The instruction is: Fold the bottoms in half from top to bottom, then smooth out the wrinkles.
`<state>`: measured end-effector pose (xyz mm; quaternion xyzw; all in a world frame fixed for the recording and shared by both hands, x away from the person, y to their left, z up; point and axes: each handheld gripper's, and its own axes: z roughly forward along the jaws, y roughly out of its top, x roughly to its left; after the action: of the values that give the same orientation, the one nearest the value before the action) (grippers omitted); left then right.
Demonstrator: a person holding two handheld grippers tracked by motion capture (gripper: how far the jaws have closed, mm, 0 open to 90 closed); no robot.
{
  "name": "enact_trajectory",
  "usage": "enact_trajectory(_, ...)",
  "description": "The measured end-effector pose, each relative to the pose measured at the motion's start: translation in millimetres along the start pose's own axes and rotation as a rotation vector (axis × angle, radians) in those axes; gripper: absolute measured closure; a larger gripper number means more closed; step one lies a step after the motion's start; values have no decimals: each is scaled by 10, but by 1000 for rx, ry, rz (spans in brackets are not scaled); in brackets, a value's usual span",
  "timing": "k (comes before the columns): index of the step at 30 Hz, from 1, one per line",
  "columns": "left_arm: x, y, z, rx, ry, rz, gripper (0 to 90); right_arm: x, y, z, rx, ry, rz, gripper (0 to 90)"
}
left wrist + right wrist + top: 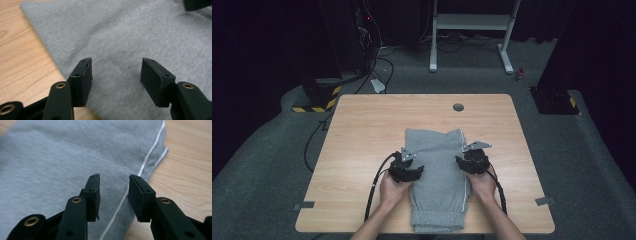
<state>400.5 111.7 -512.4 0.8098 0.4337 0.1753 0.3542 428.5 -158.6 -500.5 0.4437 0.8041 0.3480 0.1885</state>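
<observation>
One garment lies before us: a pair of grey sweatpants [435, 175], folded lengthwise into a long strip down the middle of the wooden table [362, 130], reaching from mid-table to the near edge. We see a soft, slightly fuzzy knit, an elastic ribbed cuff at the near end, and a thin white piping stripe [147, 157] running along its right edge. We can read no brand, label or writing anywhere on the cloth.

At the left edge of the sweatpants we hold the left gripper [411, 171]. In the left gripper view [116, 75] its jaws stand well apart over the grey fabric, just inside the cloth's left border where it meets the bare wood, and nothing is caught between the pads.

At the right edge sits the right gripper [466, 162], with its grey three-cornered plate on top. In the right gripper view [114, 195] the jaws are partly open, straddling the white stripe close to the cloth's right border; the pads do not press on the fabric, so it grips nothing.

Beyond the far edge of the table we see a grey carpeted floor [562, 150].
</observation>
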Motion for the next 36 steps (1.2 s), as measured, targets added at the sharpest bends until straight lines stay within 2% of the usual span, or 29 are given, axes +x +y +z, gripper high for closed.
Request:
enact_trajectory(3,37,-11,38,19,-2,-17,417,42,-50,-75,-7,31,6,614)
enact_trajectory(5,55,-14,42,16,0,-29,409,55,-86,-82,10,31,-10,612)
enact_trajectory(8,72,-18,58,14,-1,-23,392,30,-120,-73,13,29,-6,612)
enact_trajectory(11,111,-24,78,0,-4,-22,381,8,-132,-56,28,17,-4,603)
enact_trajectory(13,126,-26,84,-4,-2,-26,381,-13,-151,-11,70,-19,-28,558)
enact_trajectory(14,132,-25,86,-6,-1,-26,381,-53,-181,2,54,3,-12,537)
enact_trajectory(16,134,-26,89,-8,-2,-22,381,-142,-224,-5,39,34,53,516)
enact_trajectory(20,127,-23,91,-8,4,-28,380,-140,-233,-12,36,22,24,499)
enact_trajectory(23,137,-6,81,6,-7,-46,384,-166,-218,-10,45,29,46,484)
enact_trajectory(26,168,45,70,32,-27,-72,392,-155,-206,-43,22,14,56,499)
enact_trajectory(28,190,86,66,24,-9,-82,392,-152,-187,-55,15,-5,50,498)
enact_trajectory(30,223,97,71,8,13,-103,399,-175,-168,-52,14,-2,81,498)
enact_trajectory(33,320,122,138,48,25,-148,377,-233,-130,-27,11,6,122,492)
enact_trajectory(36,398,176,183,49,38,-174,363,-275,-84,7,5,-2,156,470)
